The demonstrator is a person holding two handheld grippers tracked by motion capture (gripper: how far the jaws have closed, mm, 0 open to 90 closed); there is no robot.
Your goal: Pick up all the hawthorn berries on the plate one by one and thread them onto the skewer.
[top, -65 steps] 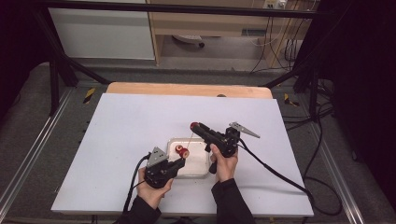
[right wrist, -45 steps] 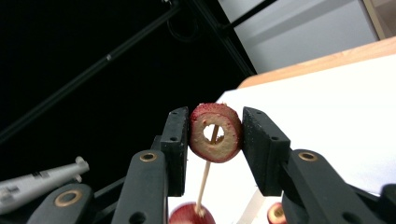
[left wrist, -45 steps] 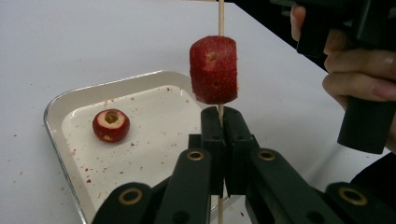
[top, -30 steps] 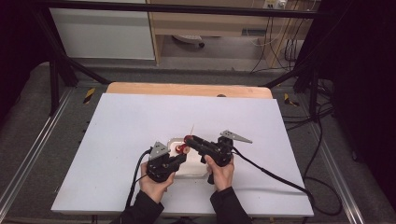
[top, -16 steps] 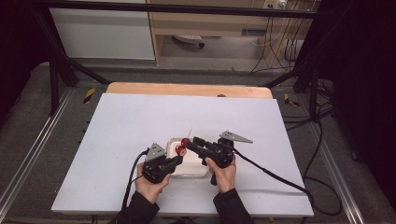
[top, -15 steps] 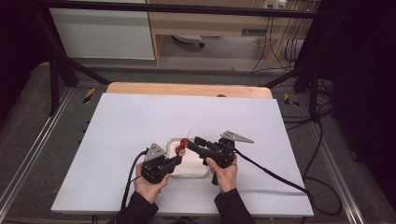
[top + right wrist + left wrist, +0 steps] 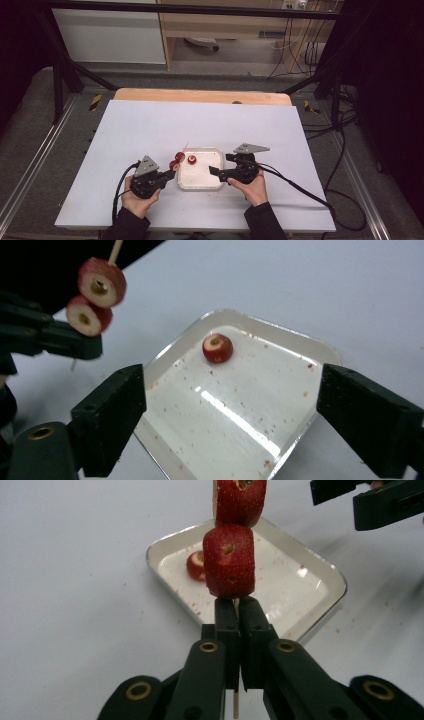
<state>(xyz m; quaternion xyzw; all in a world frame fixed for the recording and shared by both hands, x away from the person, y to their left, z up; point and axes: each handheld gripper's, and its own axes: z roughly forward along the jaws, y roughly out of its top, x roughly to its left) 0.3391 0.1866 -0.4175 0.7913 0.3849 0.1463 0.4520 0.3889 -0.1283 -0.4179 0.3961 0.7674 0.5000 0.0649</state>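
The left gripper [image 7: 235,612] is clenched on a skewer [image 7: 235,707] carrying two red fruit pieces [image 7: 229,560], held just above the tray's [image 7: 200,185] left edge. The right gripper [image 7: 232,415] hangs released, jaws wide apart, over the tray, where one more fruit piece [image 7: 217,348] lies near the far corner

The high view is looking forward and down from above the person's side onto the white-topped table [image 7: 150,125]. Each gripper view is looking low and close along its own black jaws. All three are sharing the shallow white square tray [image 7: 201,181] [image 7: 320,575] [image 7: 295,347].
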